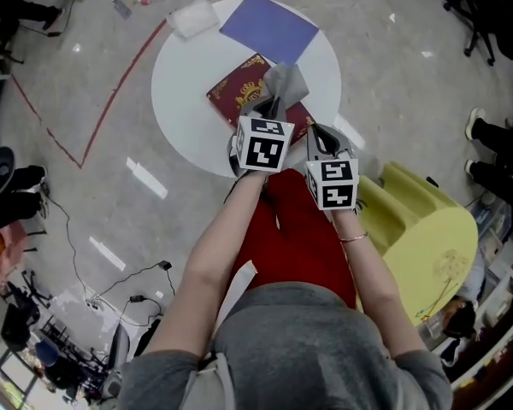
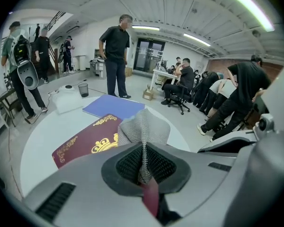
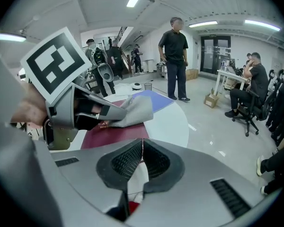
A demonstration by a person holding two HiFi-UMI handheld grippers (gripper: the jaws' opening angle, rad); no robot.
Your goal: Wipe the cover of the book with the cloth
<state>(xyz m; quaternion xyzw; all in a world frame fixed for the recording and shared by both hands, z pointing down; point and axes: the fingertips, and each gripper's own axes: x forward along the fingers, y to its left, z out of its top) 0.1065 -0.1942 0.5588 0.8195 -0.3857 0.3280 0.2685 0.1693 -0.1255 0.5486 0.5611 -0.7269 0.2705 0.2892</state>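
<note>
A dark red book (image 1: 239, 90) with a gold crest lies flat on the round white table (image 1: 188, 109). My left gripper (image 1: 272, 108) is shut on a grey cloth (image 1: 285, 82), which drapes onto the book's right part. The left gripper view shows the cloth (image 2: 144, 126) pinched between the pads of the left gripper (image 2: 143, 163), with the book (image 2: 87, 141) just beyond. My right gripper (image 1: 319, 133) hovers by the book's near right corner, shut, with nothing seen between its jaws. In the right gripper view the right gripper (image 3: 142, 148) faces the book (image 3: 114, 132) and the cloth (image 3: 138, 110).
A blue book (image 1: 269, 28) lies at the table's far side, partly past the edge. A white packet (image 1: 192, 15) sits at the far left rim. A yellow seat (image 1: 427, 229) stands to my right. A person (image 2: 116, 56) stands beyond the table; others sit further off.
</note>
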